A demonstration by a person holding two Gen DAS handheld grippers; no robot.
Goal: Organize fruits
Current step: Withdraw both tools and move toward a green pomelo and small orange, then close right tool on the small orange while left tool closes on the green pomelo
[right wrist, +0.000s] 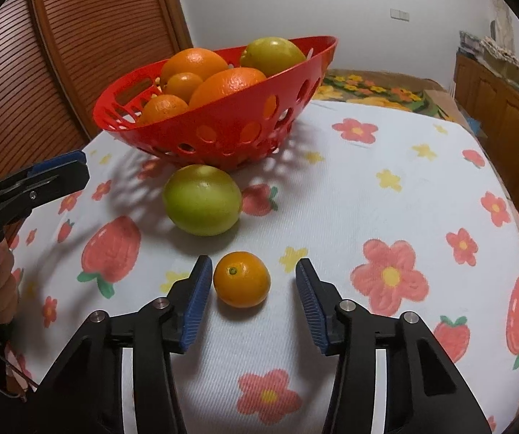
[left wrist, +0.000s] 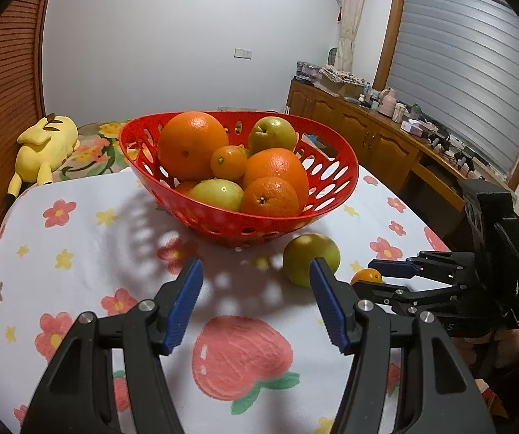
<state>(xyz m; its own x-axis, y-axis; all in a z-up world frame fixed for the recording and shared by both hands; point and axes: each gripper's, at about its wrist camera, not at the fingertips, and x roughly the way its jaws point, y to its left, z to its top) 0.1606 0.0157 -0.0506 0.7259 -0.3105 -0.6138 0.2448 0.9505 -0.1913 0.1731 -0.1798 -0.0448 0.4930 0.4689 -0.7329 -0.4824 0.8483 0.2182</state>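
A red perforated basket [right wrist: 219, 133] stands on the table [right wrist: 386, 199], which is covered by a white cloth printed with flowers and strawberries, toward its far edge. The oval basket's long axis runs roughly left to right in the left wrist view, and it holds a heap of oranges [left wrist: 191, 144] and green fruits [left wrist: 272, 133]. Just in front of the basket, apart from it, a green fruit [right wrist: 202, 199] lies on the cloth, slightly wider than tall. Nearer the front edge sits a small orange [right wrist: 241, 278], its green stem scar turned up and a little to the left. The right hand-held gripper [right wrist: 254, 302] is spread wide, its blue pads on either side of the small orange and touching nothing. The left hand-held gripper [left wrist: 256, 302] is likewise released and empty, pointing toward the basket. A few white letters show on the left hand-held gripper's body in the right wrist view, too small to read
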